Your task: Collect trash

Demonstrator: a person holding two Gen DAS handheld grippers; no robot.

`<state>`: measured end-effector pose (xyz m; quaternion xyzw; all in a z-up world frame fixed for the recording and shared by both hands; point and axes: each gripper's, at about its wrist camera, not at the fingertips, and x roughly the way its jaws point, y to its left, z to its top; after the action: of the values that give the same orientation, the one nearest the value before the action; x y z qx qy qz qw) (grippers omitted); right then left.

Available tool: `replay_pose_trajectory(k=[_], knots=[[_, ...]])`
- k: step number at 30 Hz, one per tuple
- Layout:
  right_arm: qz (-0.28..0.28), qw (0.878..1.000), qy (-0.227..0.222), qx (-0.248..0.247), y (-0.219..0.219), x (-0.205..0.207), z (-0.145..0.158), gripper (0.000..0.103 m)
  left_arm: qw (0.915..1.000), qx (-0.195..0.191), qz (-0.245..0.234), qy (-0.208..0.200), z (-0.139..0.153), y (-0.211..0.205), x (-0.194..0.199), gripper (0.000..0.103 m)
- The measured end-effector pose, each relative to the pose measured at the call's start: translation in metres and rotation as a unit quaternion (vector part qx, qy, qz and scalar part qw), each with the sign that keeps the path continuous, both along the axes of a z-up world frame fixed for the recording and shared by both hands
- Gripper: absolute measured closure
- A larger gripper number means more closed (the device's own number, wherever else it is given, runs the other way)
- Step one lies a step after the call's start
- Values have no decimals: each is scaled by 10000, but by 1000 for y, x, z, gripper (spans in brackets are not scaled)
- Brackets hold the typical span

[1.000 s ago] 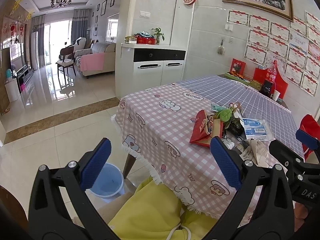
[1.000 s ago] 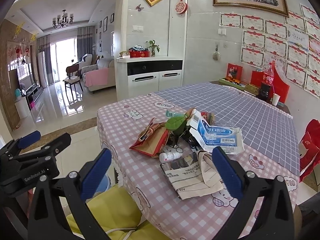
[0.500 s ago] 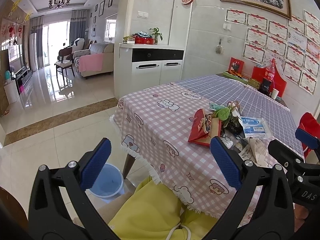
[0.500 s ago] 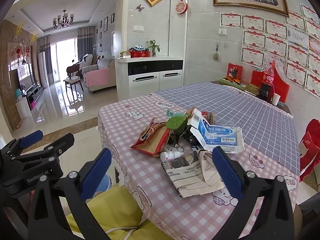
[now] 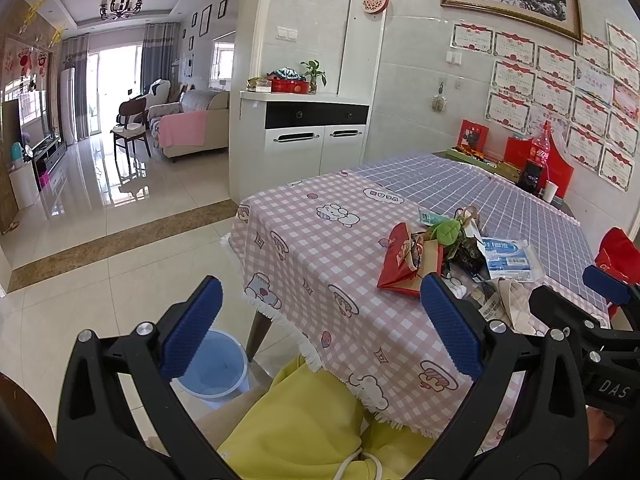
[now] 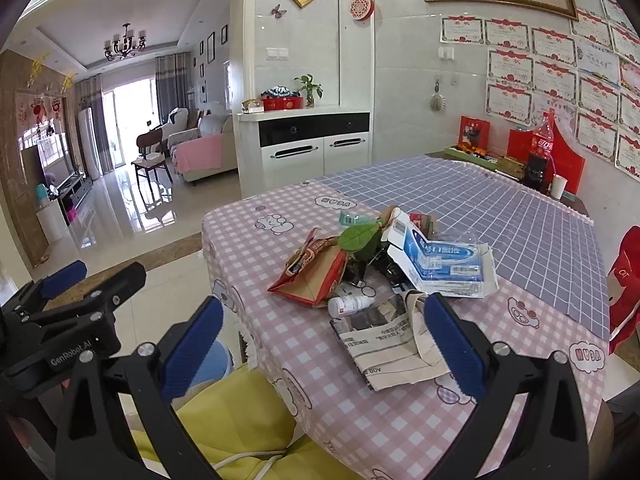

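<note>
A heap of trash lies on the pink checked tablecloth [image 6: 256,240]: a torn red paper bag [image 6: 308,276], a green leaf [image 6: 358,238], a blue-and-white plastic pack [image 6: 440,264], a small white bottle [image 6: 350,305] and folded newspaper [image 6: 384,348]. The same red paper bag [image 5: 404,264] and the pack [image 5: 506,260] appear in the left wrist view. A light blue bin [image 5: 218,364] stands on the floor by the table leg. My left gripper [image 5: 320,332] is open, short of the table. My right gripper [image 6: 322,350] is open, near the newspaper, holding nothing.
A yellow cloth [image 5: 308,420] lies on a chair under both grippers. A red bag [image 6: 624,280] hangs at the table's right. A cola bottle [image 6: 542,148] and paper cup [image 6: 558,186] stand at the far end. White cabinet [image 6: 308,148] behind; tiled floor to the left.
Both views have shifted slightly; the trash heap sits a little nearer in each. Both grippers stay open and hold nothing.
</note>
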<state>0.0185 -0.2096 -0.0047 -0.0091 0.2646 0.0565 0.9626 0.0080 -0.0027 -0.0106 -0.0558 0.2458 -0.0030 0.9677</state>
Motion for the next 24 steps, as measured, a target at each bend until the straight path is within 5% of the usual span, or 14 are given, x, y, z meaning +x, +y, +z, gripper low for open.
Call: replay_pose_trajectory(k=[14, 24], knots=[[-305, 9991, 305, -16, -5, 15, -19, 4, 9986, 26, -404, 330, -14, -6, 24, 6], [-902, 9934, 699, 68, -24, 39, -46, 4, 9906, 119, -1002, 927, -42, -28, 67, 6]])
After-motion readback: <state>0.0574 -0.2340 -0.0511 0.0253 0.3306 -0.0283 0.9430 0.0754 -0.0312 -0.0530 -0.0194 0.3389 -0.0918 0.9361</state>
